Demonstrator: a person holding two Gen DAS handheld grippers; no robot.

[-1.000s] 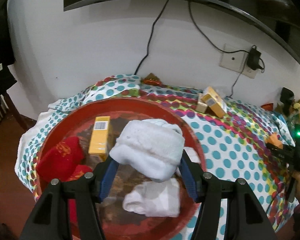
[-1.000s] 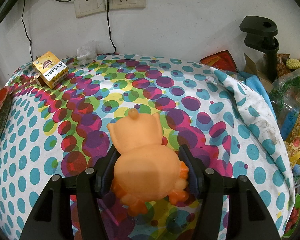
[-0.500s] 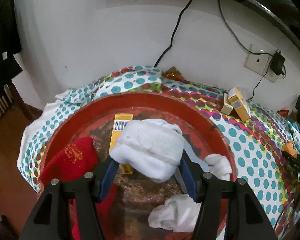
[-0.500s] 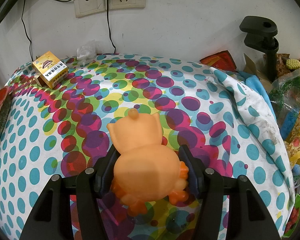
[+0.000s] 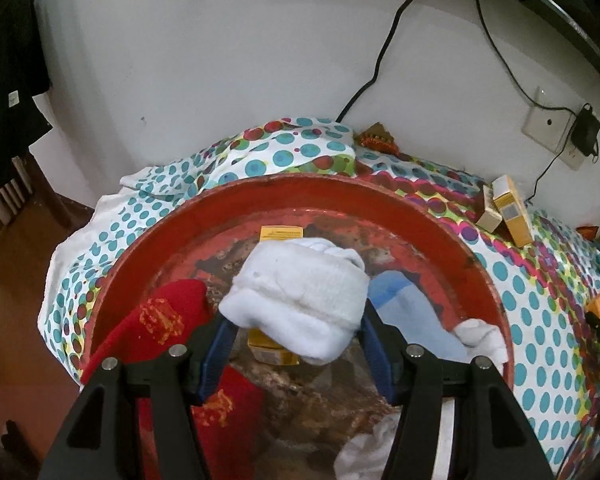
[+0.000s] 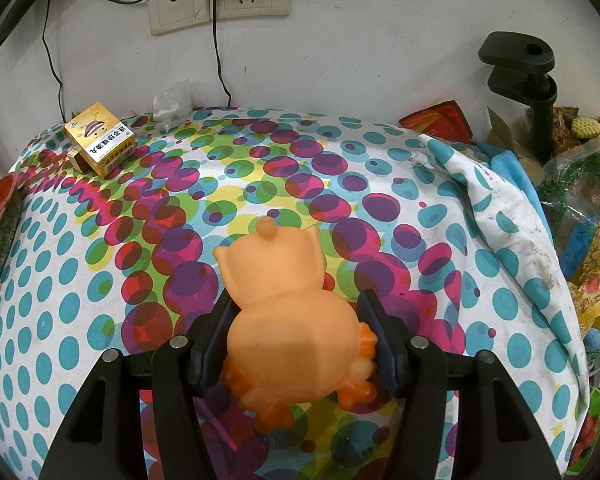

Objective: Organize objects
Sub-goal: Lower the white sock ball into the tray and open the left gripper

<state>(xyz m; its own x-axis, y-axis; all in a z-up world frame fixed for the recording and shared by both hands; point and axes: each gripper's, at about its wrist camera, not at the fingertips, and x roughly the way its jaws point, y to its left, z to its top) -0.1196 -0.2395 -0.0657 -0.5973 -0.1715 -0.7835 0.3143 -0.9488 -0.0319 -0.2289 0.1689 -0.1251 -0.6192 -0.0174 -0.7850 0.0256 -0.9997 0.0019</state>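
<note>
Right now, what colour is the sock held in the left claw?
White; the sock shows best in the left wrist view, above the red tray.

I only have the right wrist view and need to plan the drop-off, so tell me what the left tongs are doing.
Observer: The left tongs are shut on a rolled white sock, held above a round red tray.
Operator: List what already lies in that tray.
Observer: A red sock on the left side, a yellow box partly hidden behind the held sock, and more white cloth at the right rim.
Operator: Say whether my orange toy shows there.
Observer: Only a sliver of orange at the far right edge; I cannot tell that it is the toy.
</note>
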